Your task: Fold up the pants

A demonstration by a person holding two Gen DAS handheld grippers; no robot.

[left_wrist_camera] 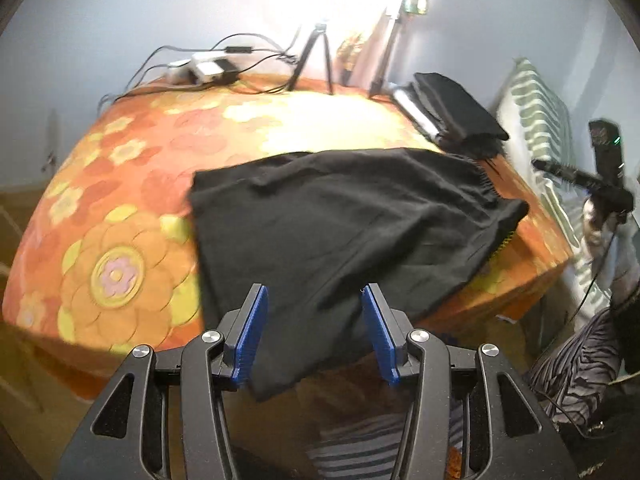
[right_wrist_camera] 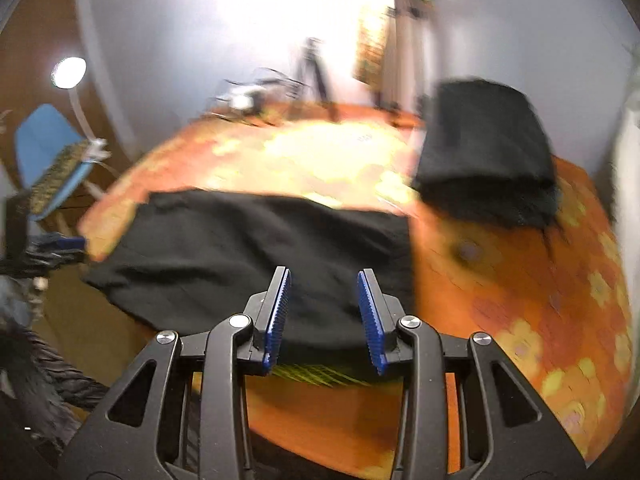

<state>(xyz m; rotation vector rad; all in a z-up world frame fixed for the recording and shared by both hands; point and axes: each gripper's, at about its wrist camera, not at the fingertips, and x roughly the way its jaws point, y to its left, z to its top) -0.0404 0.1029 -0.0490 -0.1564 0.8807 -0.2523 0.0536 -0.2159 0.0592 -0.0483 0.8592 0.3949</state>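
Note:
Black pants [left_wrist_camera: 340, 220] lie spread on a table covered with an orange flowered cloth [left_wrist_camera: 132, 184], one end hanging over the near edge. My left gripper [left_wrist_camera: 314, 292] is open, its blue pads on either side of the hanging end, holding nothing. In the right wrist view the same pants [right_wrist_camera: 256, 256] lie across the near edge. My right gripper [right_wrist_camera: 323, 276] is open and empty, just above the pants' near edge. The right wrist view is blurred by motion.
A stack of folded black garments [left_wrist_camera: 456, 112] sits at the table's far right corner, also visible in the right wrist view [right_wrist_camera: 484, 148]. A small tripod [left_wrist_camera: 314, 60], cables and white boxes [left_wrist_camera: 204, 68] stand at the far edge. A blue chair [right_wrist_camera: 48, 152] is at left.

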